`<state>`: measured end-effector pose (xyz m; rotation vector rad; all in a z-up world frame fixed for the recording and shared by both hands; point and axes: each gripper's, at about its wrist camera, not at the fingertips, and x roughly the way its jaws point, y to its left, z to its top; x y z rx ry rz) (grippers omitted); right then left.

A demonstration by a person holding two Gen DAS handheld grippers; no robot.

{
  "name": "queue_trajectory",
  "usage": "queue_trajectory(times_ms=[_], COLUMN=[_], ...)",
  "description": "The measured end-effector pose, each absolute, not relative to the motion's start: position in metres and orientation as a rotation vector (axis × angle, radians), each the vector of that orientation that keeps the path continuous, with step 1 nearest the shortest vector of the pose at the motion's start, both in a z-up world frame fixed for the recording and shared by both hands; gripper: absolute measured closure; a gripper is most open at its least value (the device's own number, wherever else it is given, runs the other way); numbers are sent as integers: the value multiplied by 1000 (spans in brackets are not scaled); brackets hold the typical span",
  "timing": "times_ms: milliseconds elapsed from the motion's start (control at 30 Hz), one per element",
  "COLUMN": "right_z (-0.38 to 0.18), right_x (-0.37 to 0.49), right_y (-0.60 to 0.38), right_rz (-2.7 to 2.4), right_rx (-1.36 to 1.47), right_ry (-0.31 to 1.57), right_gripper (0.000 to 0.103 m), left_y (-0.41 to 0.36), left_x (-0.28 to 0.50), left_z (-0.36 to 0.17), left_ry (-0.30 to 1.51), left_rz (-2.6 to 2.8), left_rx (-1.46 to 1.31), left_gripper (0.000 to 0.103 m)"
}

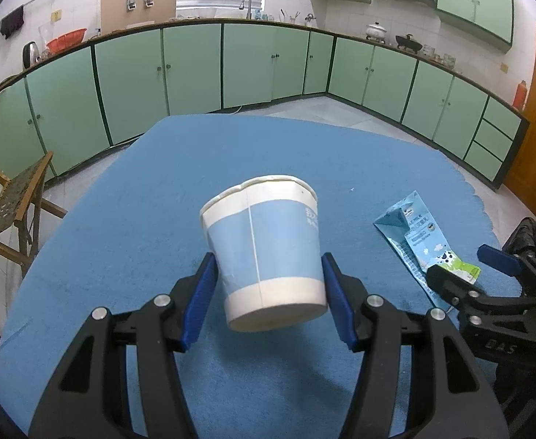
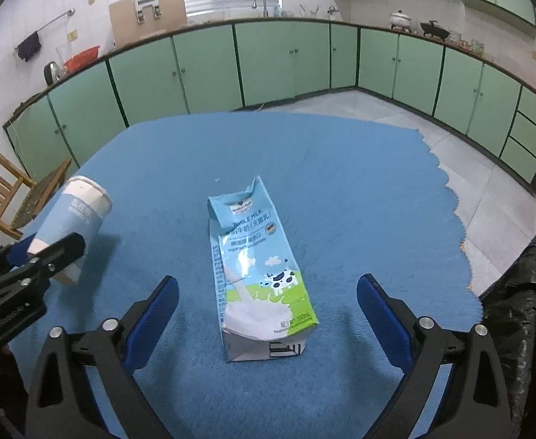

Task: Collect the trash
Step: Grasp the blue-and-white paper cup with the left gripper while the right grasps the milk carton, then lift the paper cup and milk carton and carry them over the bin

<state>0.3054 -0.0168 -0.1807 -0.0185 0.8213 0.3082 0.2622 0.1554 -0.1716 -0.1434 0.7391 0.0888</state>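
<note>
My left gripper (image 1: 269, 289) is shut on a blue and white paper cup (image 1: 268, 252), holding it tilted above the blue table cloth (image 1: 128, 219). The cup (image 2: 74, 216) and the left gripper (image 2: 44, 259) also show at the left of the right wrist view. A flattened blue milk carton (image 2: 260, 274) lies on the cloth. My right gripper (image 2: 268, 314) is open, with its fingers on either side of the carton's near end, not touching it. The carton (image 1: 418, 237) and the right gripper (image 1: 465, 267) show at the right of the left wrist view.
A black trash bag (image 2: 524, 292) sits off the table's right edge; it also shows in the left wrist view (image 1: 535, 234). A wooden chair (image 1: 8, 201) stands to the left. Green kitchen cabinets (image 1: 194, 66) run along the far walls.
</note>
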Motion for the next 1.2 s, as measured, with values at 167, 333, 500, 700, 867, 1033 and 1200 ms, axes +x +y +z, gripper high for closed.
queue_trajectory(times_ms=[167, 333, 500, 700, 867, 1033, 1200], right_z=[-189, -189, -183, -165, -143, -114, -92], right_x=[309, 307, 298, 281, 266, 246, 230], right_y=[-12, -12, -19, -35, -57, -87, -119], right_rz=[327, 345, 359, 340, 310, 265, 215], right_rx=[-25, -17, -24, 11, 57, 93, 119], right_ry=[869, 880, 864, 823, 779, 719, 682], right_gripper=[30, 57, 57, 57, 57, 57, 57], left_y=[154, 153, 151, 140, 124, 98, 66], left_x=[261, 261, 258, 251, 243, 236, 227], left_z=[-176, -177, -172, -161, -147, -130, -114], left_ry=[749, 752, 740, 721, 701, 668, 630], left_rz=[84, 79, 73, 50, 13, -35, -97], left_rx=[-148, -146, -143, -129, -115, -96, -73], left_gripper=[48, 48, 48, 48, 48, 48, 48])
